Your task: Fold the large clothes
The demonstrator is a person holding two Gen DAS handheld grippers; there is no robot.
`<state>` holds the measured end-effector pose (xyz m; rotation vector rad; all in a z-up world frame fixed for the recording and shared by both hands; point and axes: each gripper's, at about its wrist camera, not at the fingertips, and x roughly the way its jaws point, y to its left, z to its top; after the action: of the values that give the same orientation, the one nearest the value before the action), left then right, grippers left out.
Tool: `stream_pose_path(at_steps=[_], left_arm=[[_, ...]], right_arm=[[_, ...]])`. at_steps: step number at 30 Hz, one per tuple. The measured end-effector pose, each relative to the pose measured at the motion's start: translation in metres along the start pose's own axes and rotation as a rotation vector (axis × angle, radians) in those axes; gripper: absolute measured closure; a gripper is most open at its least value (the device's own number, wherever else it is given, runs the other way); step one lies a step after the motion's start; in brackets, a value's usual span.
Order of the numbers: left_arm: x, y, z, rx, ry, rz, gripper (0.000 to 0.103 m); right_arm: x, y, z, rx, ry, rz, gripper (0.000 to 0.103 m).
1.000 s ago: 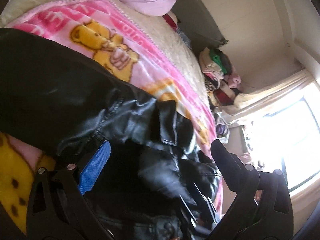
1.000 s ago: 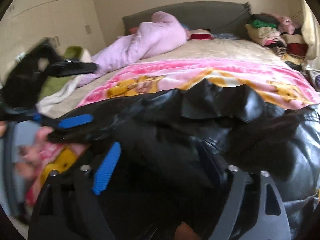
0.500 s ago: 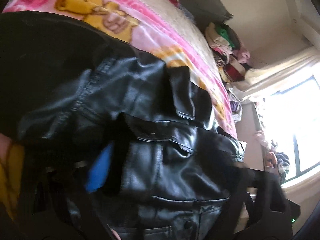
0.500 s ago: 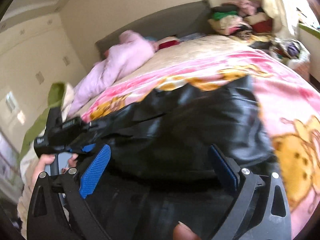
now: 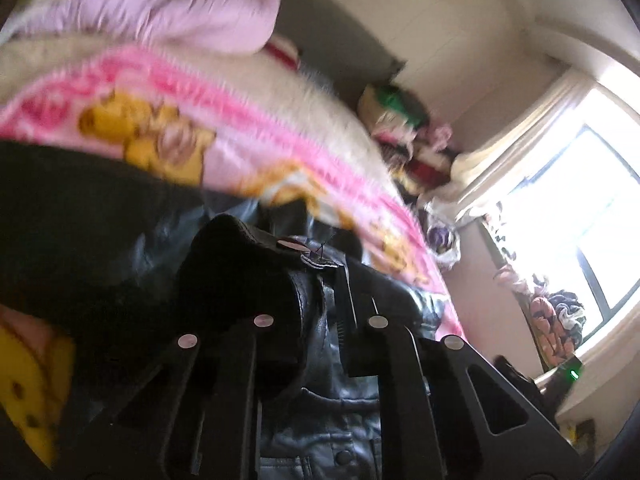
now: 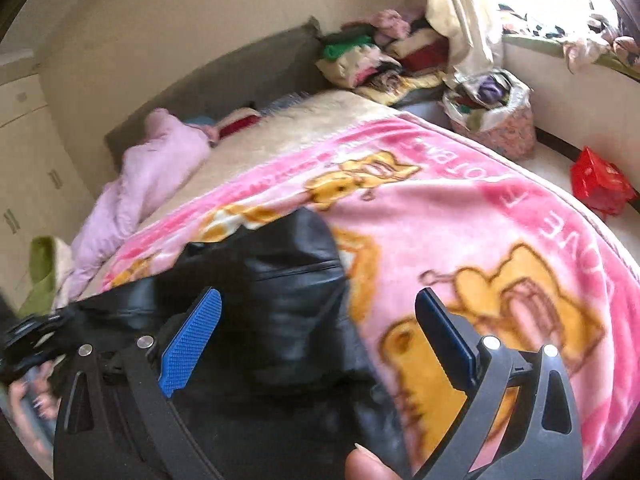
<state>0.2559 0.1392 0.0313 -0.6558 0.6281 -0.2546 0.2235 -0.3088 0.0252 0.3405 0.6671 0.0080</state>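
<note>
A black leather jacket (image 5: 120, 248) lies crumpled on a pink cartoon blanket (image 5: 240, 128) that covers the bed. My left gripper (image 5: 324, 280) has its jaws closing, nearly together, and a fold of the jacket's edge with a snap button is pinched between them. From the right wrist, the jacket (image 6: 288, 280) spreads below and between the blue pads (image 6: 192, 340) of my right gripper (image 6: 318, 296). That gripper is open and grips nothing. The left gripper (image 6: 28, 336) shows at that view's far left edge, held by a hand (image 6: 24, 400).
A lilac padded garment (image 6: 152, 172) lies near the grey headboard (image 6: 240, 76). Beside the bed's far corner are piled folded clothes (image 6: 380, 56) and a full bag (image 6: 496, 120). A red bag (image 6: 600, 184) sits on the floor. A bright window (image 5: 580, 220) is on the right.
My left gripper went from wide open to closed on a fold of the jacket and lifted it a little. My right gripper swung right, from over the jacket's middle towards its right edge.
</note>
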Motion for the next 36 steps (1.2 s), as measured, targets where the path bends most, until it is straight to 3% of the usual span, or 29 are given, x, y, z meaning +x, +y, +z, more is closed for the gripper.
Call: stream_pose_path(at_steps=[3,9,11,14,15,16,19,23,26,28,30,33,36], left_arm=[[-0.01,0.0,-0.004,0.016,-0.015,0.012,0.096],[-0.007,0.01,-0.016,0.022,0.006,0.076,0.097],[-0.01,0.019,-0.018,0.006,0.008,0.103,0.097],[-0.007,0.032,-0.017,-0.028,0.018,0.131,0.097],[-0.007,0.035,-0.017,-0.032,0.016,0.136,0.097],[-0.006,0.037,-0.017,-0.031,0.017,0.142,0.097],[0.0,0.037,-0.019,-0.024,0.031,0.139,0.097],[0.015,0.037,-0.023,0.001,0.067,0.176,0.096],[0.026,0.042,-0.027,0.022,0.094,0.232,0.096],[0.029,0.046,-0.028,0.021,0.107,0.248,0.095],[0.028,0.048,-0.028,0.017,0.107,0.25,0.094],[0.025,0.043,-0.028,0.043,0.095,0.275,0.09],[0.02,0.038,-0.028,0.083,0.073,0.35,0.083]], right_arm=[[0.034,-0.013,0.014,0.042,0.057,-0.017,0.006],[0.104,-0.031,0.031,0.19,0.185,0.085,0.007],[0.125,-0.031,0.033,0.212,0.23,0.114,0.009],[0.155,-0.026,0.029,0.218,0.298,0.16,0.02],[0.16,-0.026,0.028,0.23,0.311,0.163,0.037],[0.165,-0.026,0.026,0.24,0.322,0.173,0.062],[0.168,-0.025,0.024,0.223,0.285,0.137,0.083],[0.173,-0.034,0.018,0.222,0.266,0.085,0.084],[0.173,-0.037,0.02,0.22,0.269,0.084,0.073],[0.159,-0.037,0.024,0.215,0.248,0.077,0.059],[0.137,-0.034,0.028,0.179,0.197,0.078,0.059],[0.103,-0.02,0.027,0.09,0.146,0.106,0.049],[0.078,0.005,0.014,-0.015,0.16,0.154,0.046]])
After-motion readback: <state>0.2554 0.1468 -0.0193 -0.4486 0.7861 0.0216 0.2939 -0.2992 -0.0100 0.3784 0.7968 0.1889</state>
